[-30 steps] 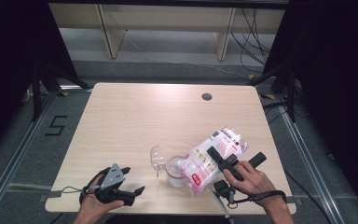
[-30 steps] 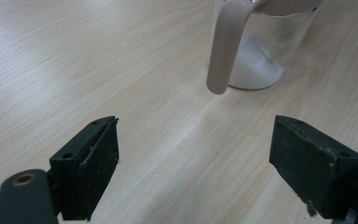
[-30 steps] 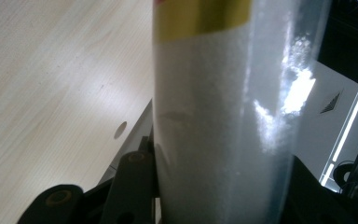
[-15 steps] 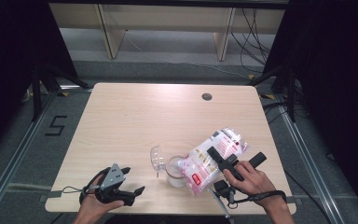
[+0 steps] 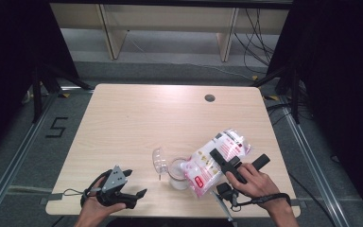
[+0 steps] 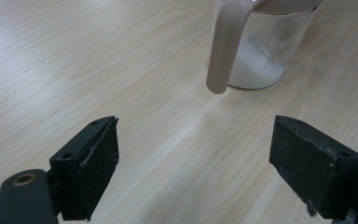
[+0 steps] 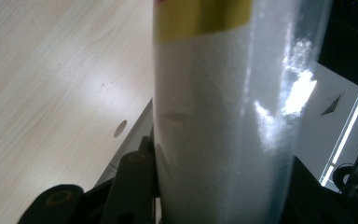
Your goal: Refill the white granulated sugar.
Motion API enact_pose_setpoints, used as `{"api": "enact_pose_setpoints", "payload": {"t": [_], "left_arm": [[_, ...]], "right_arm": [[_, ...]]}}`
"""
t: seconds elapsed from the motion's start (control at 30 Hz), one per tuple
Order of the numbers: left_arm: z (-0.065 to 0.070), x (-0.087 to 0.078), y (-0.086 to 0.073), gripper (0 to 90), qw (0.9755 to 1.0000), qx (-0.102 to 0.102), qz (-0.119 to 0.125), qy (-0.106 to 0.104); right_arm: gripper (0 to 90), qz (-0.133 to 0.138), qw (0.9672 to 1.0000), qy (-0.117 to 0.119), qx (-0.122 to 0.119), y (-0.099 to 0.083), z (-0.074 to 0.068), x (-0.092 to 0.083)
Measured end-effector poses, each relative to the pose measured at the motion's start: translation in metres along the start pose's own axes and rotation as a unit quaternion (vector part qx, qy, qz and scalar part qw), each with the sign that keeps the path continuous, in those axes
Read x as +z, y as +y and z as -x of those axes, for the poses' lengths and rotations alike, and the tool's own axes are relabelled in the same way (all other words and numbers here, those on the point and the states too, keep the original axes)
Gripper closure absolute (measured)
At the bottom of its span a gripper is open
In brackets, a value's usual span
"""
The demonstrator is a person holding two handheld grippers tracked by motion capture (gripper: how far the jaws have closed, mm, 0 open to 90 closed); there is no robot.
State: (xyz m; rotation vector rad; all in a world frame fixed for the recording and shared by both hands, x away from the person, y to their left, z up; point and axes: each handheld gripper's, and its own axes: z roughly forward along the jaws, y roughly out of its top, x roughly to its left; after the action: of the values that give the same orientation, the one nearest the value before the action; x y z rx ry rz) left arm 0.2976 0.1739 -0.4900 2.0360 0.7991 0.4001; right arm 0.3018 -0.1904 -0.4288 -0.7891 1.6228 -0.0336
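Far left, the left gripper [image 5: 131, 185] rests near the front edge of the table [image 5: 123, 123], jaws spread wide with nothing but bare wood between them. Moving along, a clear jar [image 5: 178, 173] stands upright just ahead of it, white powder in its bottom and its lid [image 5: 159, 160] flipped open to the side. Over to the right, the right gripper [image 5: 222, 160] is clamped on a bag [image 5: 215, 161] of white powder, tilted with one corner dipping down over the jar's mouth.
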Motion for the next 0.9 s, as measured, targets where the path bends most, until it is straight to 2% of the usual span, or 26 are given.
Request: {"api": "enact_pose_setpoints", "payload": {"t": [0.63,0.7,0.73,0.9], "left_arm": [[0.0003,0.0000,-0.0001,15.3,1.0000,0.001,0.001,0.002],[0.0002,0.0001,-0.0001,15.3,1.0000,0.000,0.001,0.001],[0.0004,-0.0001,-0.0001,15.3,1.0000,0.000,0.000,0.003],[0.0004,0.0001,-0.0001,15.4,1.0000,0.000,0.001,0.002]], "right_arm": [[67.2,-0.001,1.0000,0.003,-0.009,0.0008,0.0020,-0.0006],[67.2,-0.001,1.0000,0.003,-0.009,0.0007,0.0022,-0.0007],[67.2,0.001,1.0000,0.003,0.000,0.0008,0.0011,-0.0005],[67.2,-0.002,0.9999,0.005,-0.009,-0.0001,0.0025,-0.0010]]}}
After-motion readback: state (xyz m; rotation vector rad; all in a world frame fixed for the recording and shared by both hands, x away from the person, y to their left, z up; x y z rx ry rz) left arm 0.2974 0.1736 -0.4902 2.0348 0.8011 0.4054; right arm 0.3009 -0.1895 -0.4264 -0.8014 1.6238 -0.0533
